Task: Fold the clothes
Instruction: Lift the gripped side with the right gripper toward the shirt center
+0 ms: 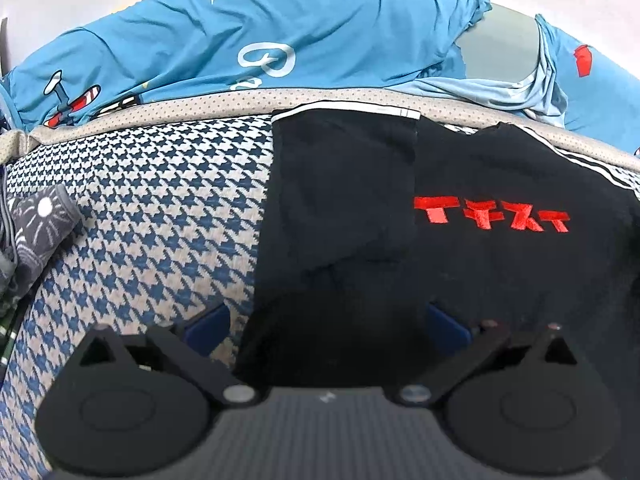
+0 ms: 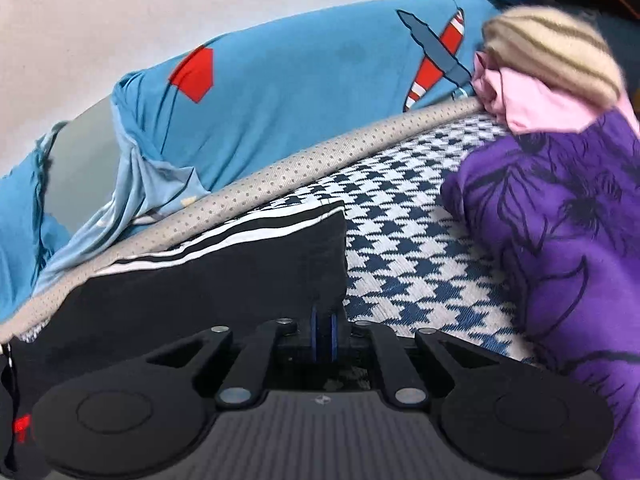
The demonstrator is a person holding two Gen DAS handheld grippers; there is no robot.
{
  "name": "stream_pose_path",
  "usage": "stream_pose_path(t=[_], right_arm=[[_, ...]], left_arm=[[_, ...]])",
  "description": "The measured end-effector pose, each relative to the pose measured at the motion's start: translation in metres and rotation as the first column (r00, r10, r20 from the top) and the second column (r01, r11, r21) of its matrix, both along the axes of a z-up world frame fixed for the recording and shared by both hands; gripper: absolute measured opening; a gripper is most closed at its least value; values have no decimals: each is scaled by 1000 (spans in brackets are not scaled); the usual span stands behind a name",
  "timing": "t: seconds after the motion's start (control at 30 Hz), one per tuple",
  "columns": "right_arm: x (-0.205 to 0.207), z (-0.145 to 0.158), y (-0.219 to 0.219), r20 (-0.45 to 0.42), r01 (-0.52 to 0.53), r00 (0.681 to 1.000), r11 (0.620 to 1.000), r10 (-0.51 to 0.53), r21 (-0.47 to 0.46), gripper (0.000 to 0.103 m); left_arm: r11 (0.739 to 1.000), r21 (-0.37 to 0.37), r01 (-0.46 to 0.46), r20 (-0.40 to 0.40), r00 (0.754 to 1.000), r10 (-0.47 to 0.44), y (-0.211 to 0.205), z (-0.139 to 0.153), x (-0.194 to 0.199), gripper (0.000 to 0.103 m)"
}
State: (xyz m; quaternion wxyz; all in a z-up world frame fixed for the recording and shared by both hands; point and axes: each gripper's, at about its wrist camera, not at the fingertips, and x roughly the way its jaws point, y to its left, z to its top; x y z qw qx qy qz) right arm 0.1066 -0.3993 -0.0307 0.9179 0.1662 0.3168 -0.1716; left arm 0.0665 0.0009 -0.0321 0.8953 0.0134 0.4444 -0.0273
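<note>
Black shirt [image 1: 360, 208] with red lettering spread flat on houndstooth mattress [image 1: 152, 208], top edge against dotted beige piping. Left gripper [image 1: 326, 322] low over shirt's near edge, blue fingers [image 1: 208, 322] wide apart, nothing clamped. Right gripper [image 2: 324, 334] pinched tight on shirt's striped corner [image 2: 320, 248]. Purple floral garment [image 2: 560, 240] heaped just beside. Blue airplane-print sheet [image 1: 280, 40] bunched behind.

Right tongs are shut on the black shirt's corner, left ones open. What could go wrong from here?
1. Right tongs pinch only the black shirt's corner edge; a pull may slip it free.
2. Left tongs are open over the shirt, so that side may drag and bunch.
3. The purple garment lies close by; a swing right could snag it.
</note>
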Motion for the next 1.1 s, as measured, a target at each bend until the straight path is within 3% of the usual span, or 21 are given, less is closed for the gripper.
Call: stream_pose_path(t=[0.07,0.33,0.7,1.1], right_arm=[[-5,8,4,15,7,1000,999,-6,-41,15],[-24,31,9,39,-9,999,992,14,-123,16],[-44,40,49,12,-199,980,979,200,-47,29],[-51,44,82,29,-268,963,959,266,92,37]], left_arm=[[1000,4,-8,-2,1000,8,2,-1,0,103],[1000,16,-22,-3,1000,22,2,-2,-2,103],[998,60,-13,5,1000,13,-4,-8,-8,103],[995,89,-44,-13,999,45,2,-13,-7,103]])
